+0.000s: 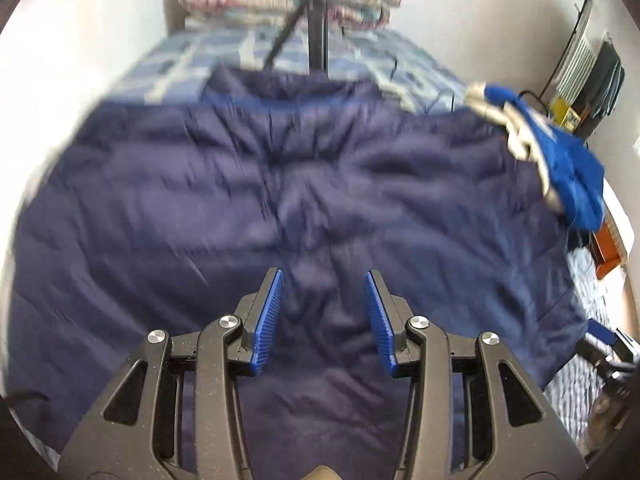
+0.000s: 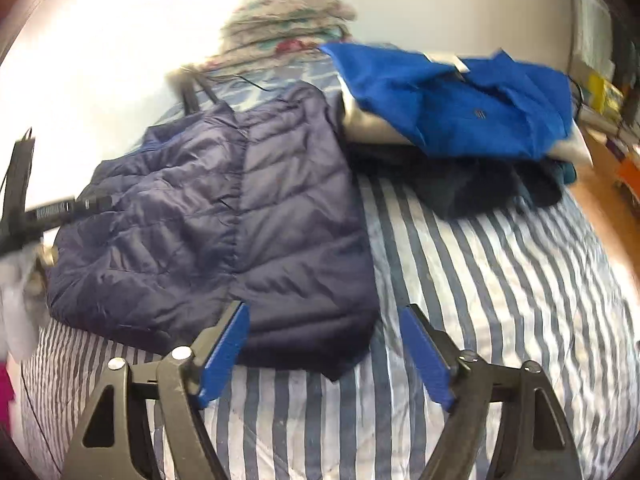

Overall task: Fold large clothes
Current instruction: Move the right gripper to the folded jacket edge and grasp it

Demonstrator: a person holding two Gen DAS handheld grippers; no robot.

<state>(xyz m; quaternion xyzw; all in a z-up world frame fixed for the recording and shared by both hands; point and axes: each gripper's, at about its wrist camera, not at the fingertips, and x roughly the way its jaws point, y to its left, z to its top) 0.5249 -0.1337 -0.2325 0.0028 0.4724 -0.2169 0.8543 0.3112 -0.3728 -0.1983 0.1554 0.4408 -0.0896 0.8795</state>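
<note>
A navy quilted jacket [image 2: 224,216] lies spread on the striped bed [image 2: 480,300], and judging by how it sits, the fold is at the stage of taking a fresh hold rather than carrying cloth over. The left gripper [image 1: 324,312] hovers over the middle of the jacket with its jaws partly open, blue pads either side of a ridge of fabric but not pressing on it, so far as the blur lets one tell. The right gripper [image 2: 324,344] stands with its jaws wide apart and empty, straddling the jacket's near right corner at the hem.

The next move probably calls for each gripper to come down and pinch an edge, then lift it across the body of the garment.

The jacket looks puffy and slippery, stitched in horizontal channels, creased along a central seam, its left half paler in the window light. A bright blue garment [image 2: 460,100] lies heaped at the far right, just beside it.
</note>
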